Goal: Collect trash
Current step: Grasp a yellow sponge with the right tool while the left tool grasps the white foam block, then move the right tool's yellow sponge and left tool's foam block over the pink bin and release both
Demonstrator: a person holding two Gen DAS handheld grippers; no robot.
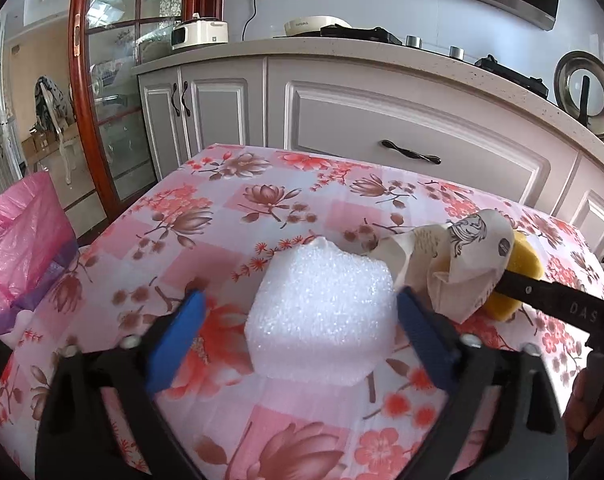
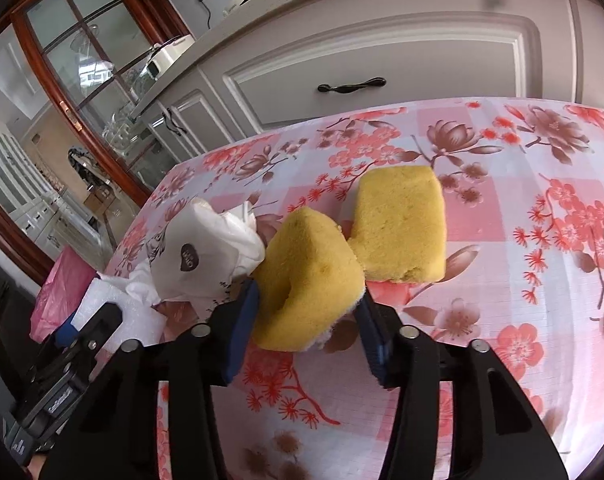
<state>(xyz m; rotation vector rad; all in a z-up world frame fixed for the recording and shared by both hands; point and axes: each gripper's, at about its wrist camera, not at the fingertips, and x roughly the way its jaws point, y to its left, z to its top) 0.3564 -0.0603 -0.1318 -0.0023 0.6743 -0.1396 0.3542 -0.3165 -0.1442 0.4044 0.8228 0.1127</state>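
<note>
step: grasping trash | left claw (image 1: 298, 312) apart around foam block (image 1: 322, 316) on surface (image 1: 230, 216), pads not touching | right claw (image 2: 308, 312) pinching yellow sponge (image 2: 306, 276), paper wad (image 2: 206, 252) beside | next: close left, carry to pink bag (image 1: 18, 248)

What the cameras can't quite catch

The foam block (image 1: 322, 316) hides its far face and the tablecloth (image 1: 230, 216) beneath, and whether the blue fingertips (image 1: 182, 336) touch it can't be told; at right of the left wrist view the yellow sponge (image 1: 514, 264) sits mostly behind crumpled paper (image 1: 458, 256) and a black finger of the right gripper (image 2: 308, 312), while the pink bag (image 1: 18, 240) runs off the left edge. In the right wrist view the nearer sponge's underside is hidden, the paper's printed badge (image 2: 187, 257) is too small to read, and the left gripper (image 1: 298, 328) is cut off at lower left.
</note>
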